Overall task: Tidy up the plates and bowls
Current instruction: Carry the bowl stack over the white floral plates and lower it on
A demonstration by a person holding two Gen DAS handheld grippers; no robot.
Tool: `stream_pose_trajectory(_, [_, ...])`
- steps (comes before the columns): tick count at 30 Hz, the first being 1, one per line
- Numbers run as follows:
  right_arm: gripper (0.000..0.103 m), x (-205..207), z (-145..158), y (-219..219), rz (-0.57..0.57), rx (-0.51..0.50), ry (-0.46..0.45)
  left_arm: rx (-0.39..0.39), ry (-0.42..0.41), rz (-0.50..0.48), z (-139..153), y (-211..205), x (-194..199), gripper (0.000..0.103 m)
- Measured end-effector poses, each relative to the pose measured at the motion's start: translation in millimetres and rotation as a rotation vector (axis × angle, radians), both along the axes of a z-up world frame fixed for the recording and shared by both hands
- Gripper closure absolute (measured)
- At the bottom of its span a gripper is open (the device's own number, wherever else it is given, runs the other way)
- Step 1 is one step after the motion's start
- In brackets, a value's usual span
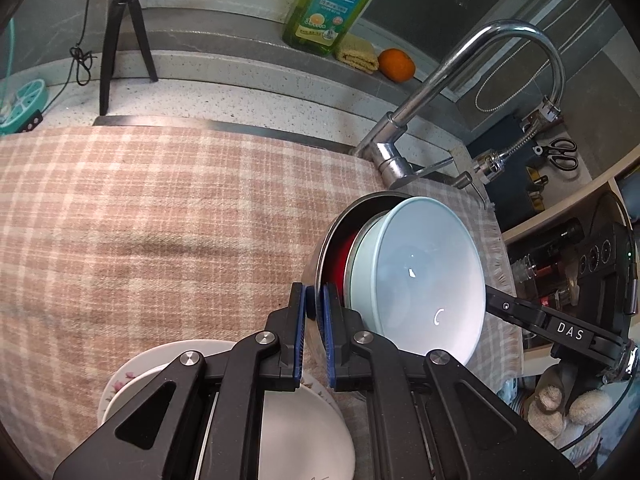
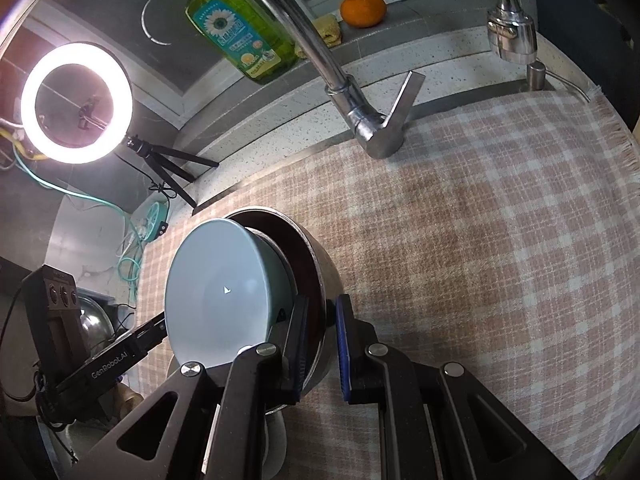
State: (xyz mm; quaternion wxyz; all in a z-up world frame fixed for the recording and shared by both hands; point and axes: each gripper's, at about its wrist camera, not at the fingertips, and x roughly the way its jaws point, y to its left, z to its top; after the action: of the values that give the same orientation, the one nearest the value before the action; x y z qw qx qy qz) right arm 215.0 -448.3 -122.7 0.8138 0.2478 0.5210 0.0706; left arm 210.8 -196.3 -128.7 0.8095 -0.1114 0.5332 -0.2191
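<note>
Bowls nested three deep hang tilted above the checked cloth (image 1: 140,208) on the bench: a steel bowl (image 1: 320,248) outermost, a red one (image 1: 346,252) inside it, a pale blue bowl (image 1: 424,276) innermost. Both grippers pinch the steel rim from opposite sides. The left gripper (image 1: 316,308) has its jaws nearly shut, with the thin steel wall between the blue pads. The right gripper (image 2: 322,344) does the same on its side, jaws a little wider.

Steel is stiff, light and slick, so a thin-rim pinch can slide. The blue bowl (image 2: 224,292) looks ceramic, heavier and breakable, and sits loose in the nest; tilted as it is, it could slip out. Levelling the stack before any move seems wise. A two-sided hold on the steel rim is a sound place to grip.

White plates (image 1: 304,420) lie stacked on the cloth just below the left gripper, a likely spot beside which to set the nest down.
</note>
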Motion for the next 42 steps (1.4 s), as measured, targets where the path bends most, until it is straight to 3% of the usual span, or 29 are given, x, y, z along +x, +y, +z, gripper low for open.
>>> stream_pose_trajectory(17, [0.091, -10.2, 30.3, 43.0, 0.120, 0.000, -0.052, -0.004, -0.053, 0.109, 29.8, 42.7, -32.4, 0.097])
stream_pose_trajectory(42, [0.091, -49.7, 12.9, 123.9, 0.284, 0.021, -0.011, 0.010, -0.037, 0.265, 24.9, 120.7, -95.7, 0.097])
